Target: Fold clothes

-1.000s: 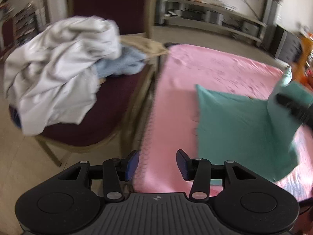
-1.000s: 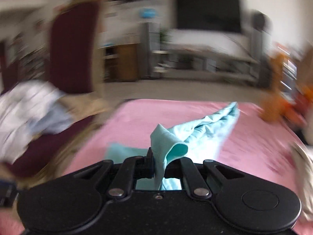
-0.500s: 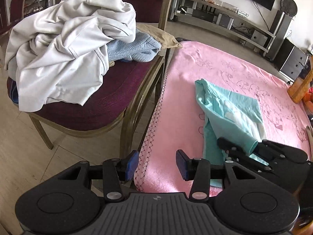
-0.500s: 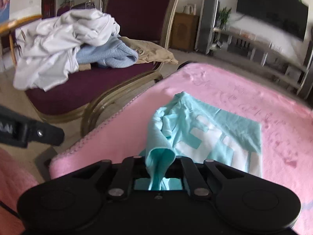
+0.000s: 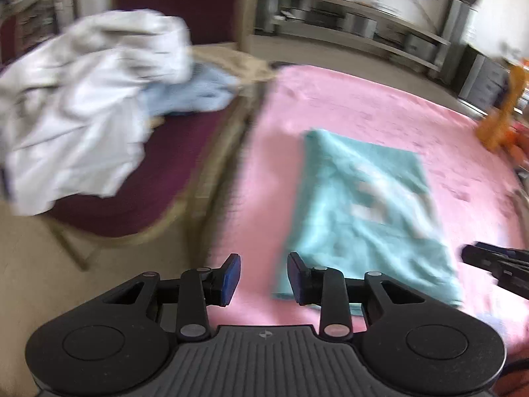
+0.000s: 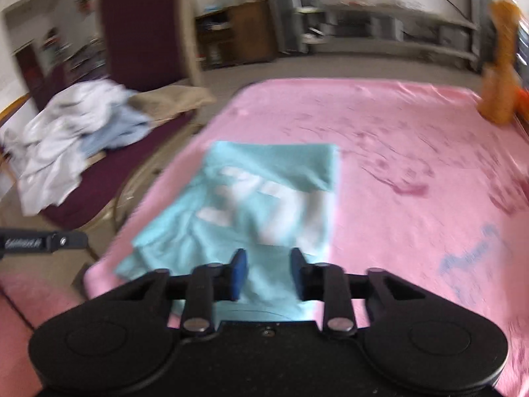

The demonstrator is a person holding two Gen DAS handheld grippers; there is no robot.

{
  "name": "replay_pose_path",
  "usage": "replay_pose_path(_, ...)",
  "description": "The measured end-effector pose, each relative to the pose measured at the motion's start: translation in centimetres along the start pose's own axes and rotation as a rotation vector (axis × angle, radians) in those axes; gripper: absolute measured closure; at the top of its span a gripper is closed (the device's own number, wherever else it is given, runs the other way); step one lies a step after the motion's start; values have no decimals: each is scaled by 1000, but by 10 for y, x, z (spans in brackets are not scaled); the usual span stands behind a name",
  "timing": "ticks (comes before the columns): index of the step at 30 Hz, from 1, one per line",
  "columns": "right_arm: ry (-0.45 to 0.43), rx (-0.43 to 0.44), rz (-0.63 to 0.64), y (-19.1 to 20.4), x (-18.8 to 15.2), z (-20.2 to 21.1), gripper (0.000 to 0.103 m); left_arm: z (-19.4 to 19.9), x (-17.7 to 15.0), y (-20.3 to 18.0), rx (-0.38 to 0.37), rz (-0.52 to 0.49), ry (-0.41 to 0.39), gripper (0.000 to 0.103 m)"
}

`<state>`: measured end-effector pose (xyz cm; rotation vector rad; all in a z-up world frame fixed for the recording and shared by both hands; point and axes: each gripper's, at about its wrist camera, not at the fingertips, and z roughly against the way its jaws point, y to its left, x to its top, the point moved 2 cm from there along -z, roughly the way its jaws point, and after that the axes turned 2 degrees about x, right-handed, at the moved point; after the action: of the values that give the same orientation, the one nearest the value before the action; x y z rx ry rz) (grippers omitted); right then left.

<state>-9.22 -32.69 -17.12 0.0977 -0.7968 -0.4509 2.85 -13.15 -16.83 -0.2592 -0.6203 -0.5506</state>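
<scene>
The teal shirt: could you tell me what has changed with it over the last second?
The right tool has just opened and let go; the teal shirt now lies folded on the pink blanket. The left tool narrowed, empty. The clothes pile stayed on the chair.

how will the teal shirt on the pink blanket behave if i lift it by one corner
The teal shirt would probably go limp and unfold: it lies soft and wrinkled on the pink blanket, folded over itself. It looks thin, so likely light. It may drag on the fuzzy blanket rather than slide.
</scene>
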Motion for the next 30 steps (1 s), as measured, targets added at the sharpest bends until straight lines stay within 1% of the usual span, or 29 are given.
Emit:
replay_pose_path(2,21,9,-29,-2,-1,-6,79,-16,2,-23,-53,-43,34,73)
replay_pose_path(5,49,25,33,7,-5,-22,79,-48,-2,-53,-65,-102,83,75)
replay_pose_path(6,60,29,54,10,-7,-28,79,-56,-6,-61,-47,-135,100,76)
replay_pose_path(8,105,9,96,10,-17,-41,79,-67,-16,-71,18,-228,136,76)
replay_pose_path(9,128,-2,117,10,-23,-47,79,-66,-20,-73,33,-266,150,76)
replay_pose_path(10,127,-4,152,11,-27,-45,78,-63,-21,-73,35,-293,164,76)
replay_pose_path(11,131,-8,186,11,-30,-42,78,-60,-23,-71,32,-305,187,75)
replay_pose_path(12,159,-26,218,13,-32,-38,77,-58,-25,-66,25,-299,210,74)
replay_pose_path(13,178,-39,224,13,-31,-34,73,-57,-26,-60,16,-282,233,73)
replay_pose_path(14,194,-40,215,11,-29,-31,71,-57,-27,-54,7,-259,247,73)
replay_pose_path(15,214,-36,193,6,-26,-28,70,-55,-25,-51,-1,-238,244,73)
replay_pose_path(16,209,-29,156,-1,-20,-24,70,-53,-22,-49,-6,-222,238,74)
replay_pose_path(17,204,-23,119,-8,-15,-21,70,-47,-18,-47,-13,-211,210,74)
replay_pose_path(19,172,4,27,-22,0,-8,70,-25,-8,-47,-40,-208,119,74)
replay_pose_path(22,91,81,-108,-39,32,20,70,8,16,-46,-116,-194,0,73)
replay_pose_path(24,4,125,-121,-42,59,45,70,29,35,-46,-159,-181,-86,69)
replay_pose_path(26,-109,122,-78,-42,83,66,69,39,53,-49,-170,-171,-144,65)
replay_pose_path(28,-186,102,-11,-39,99,73,66,26,65,-55,-158,-177,-137,65)
replay_pose_path(29,-191,83,13,-39,104,69,63,15,68,-59,-149,-183,-115,66)
replay_pose_path(30,-192,66,33,-40,107,63,62,-3,69,-64,-141,-191,-70,67)
